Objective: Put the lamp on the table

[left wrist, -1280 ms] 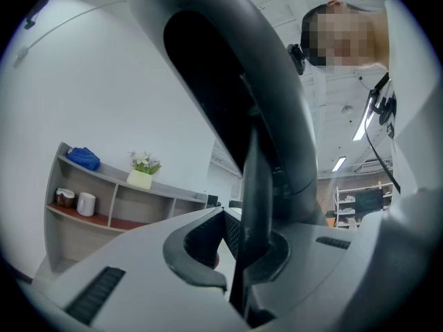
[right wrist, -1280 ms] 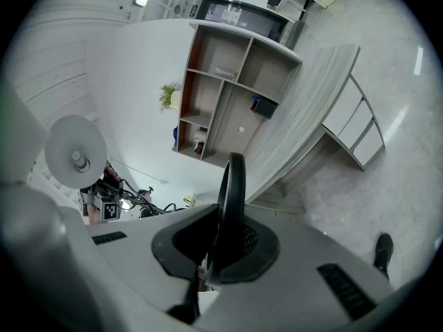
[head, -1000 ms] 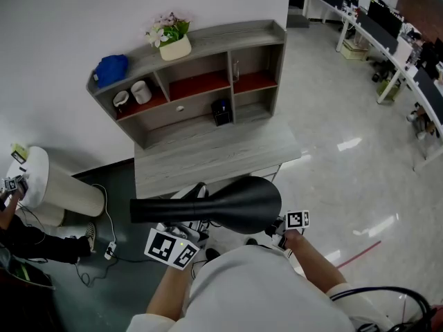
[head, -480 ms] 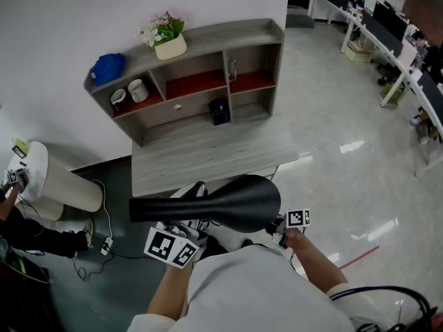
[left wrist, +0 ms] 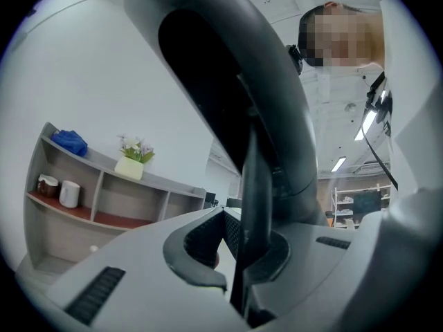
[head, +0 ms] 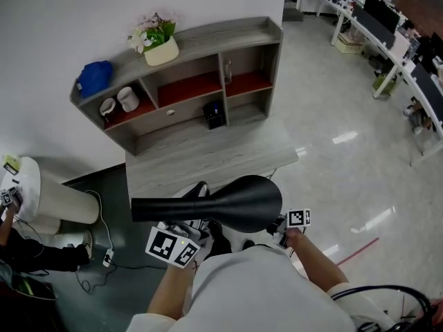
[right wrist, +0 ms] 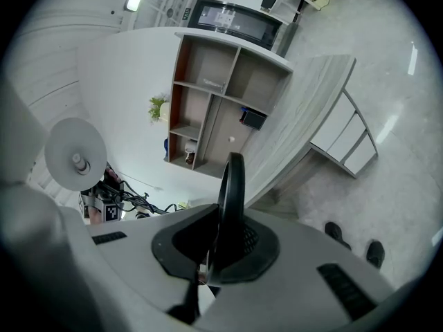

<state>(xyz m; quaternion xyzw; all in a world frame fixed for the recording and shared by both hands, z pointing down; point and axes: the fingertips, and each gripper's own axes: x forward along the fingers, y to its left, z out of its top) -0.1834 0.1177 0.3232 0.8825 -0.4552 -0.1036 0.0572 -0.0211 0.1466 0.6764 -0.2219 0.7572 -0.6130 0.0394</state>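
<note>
I've got the black lamp up off the ground and lying sideways in front of me, its wide flared end to my right and the narrow end poking out to my left. It's in the air, touching nothing but my tools. The left tongs are pinched tight on a thin black edge of it, pads pressed right against the edge. The right tongs are squeezed nearly flat onto the slim black rim at the other side. So the pick-up is done and both grips look solid to me.

What's left is the whole delivery. The grey wooden counter sits just ahead, beyond the lamp, and its front stretch is bare. The shelf unit with the flower pot stands along its back. By my reckoning I'm about halfway. I have to carry the lamp forward over that bare top, turn it upright, set its base down and let go with both.
</note>
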